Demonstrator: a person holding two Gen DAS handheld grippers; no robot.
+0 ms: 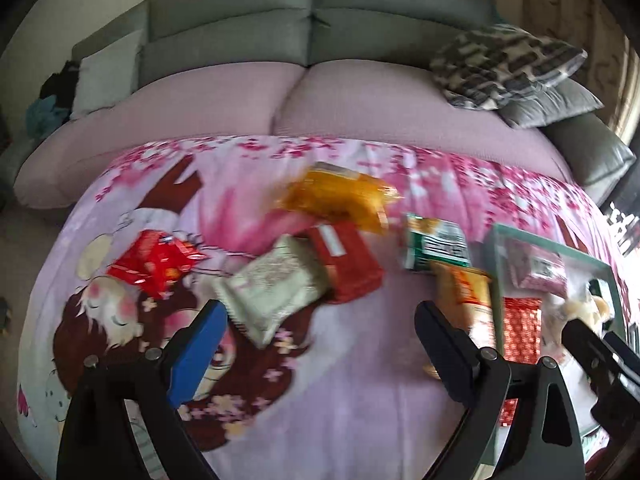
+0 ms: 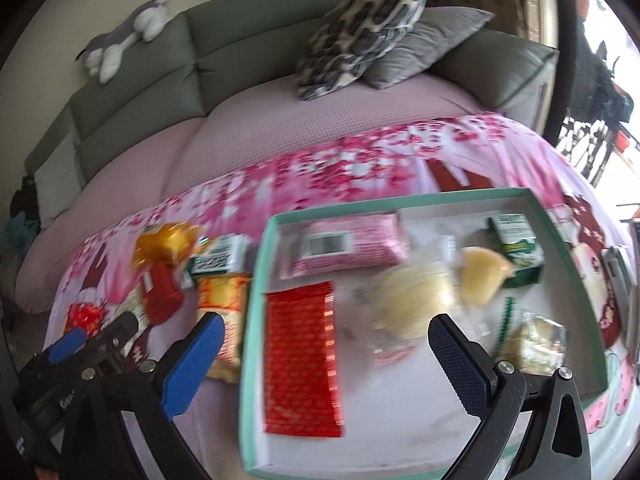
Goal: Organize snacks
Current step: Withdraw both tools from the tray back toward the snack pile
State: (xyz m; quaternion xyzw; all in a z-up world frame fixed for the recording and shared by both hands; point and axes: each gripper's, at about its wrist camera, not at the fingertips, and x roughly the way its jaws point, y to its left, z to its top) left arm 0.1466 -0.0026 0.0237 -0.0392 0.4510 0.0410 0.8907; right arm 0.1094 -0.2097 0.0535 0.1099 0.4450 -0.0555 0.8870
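Your left tongs [image 1: 320, 340] hang spread wide above the pink blossom-print cloth [image 1: 340, 420] covering the surface, with nothing between the fingers. Ahead of them the loose snacks lie in a scattered cluster: a red foil packet [image 1: 154, 262] off to the left, a pale grey-white packet [image 1: 272, 284] just past the blue pad, its far edge lying over a red box-like pack [image 1: 348, 260], and a blurred orange bag [image 1: 340, 196] beyond that. Further right sit a green-and-white packet [image 1: 436, 246] and an orange-yellow packet [image 1: 466, 292], the latter right against the left wall of the teal-rimmed tray [image 1: 498, 264].

Your right tongs [image 2: 326, 344] are also spread open and empty, poised over the near half of the tray [image 2: 256, 280]. Inside it, a flat red patterned packet [image 2: 302, 360] lies by the left wall, a pink packet [image 2: 344, 246] with a barcode sits at the far left, a green carton [image 2: 516, 248] stands at the far right, two pale yellow pastries in clear wrap [image 2: 416, 300] rest mid-tray, and a clear bag of light-coloured snacks [image 2: 540, 340] sits near the right wall. Behind the surface you face a sofa [image 2: 240, 40] with a patterned cushion [image 2: 360, 28] and a plush toy [image 2: 124, 36].
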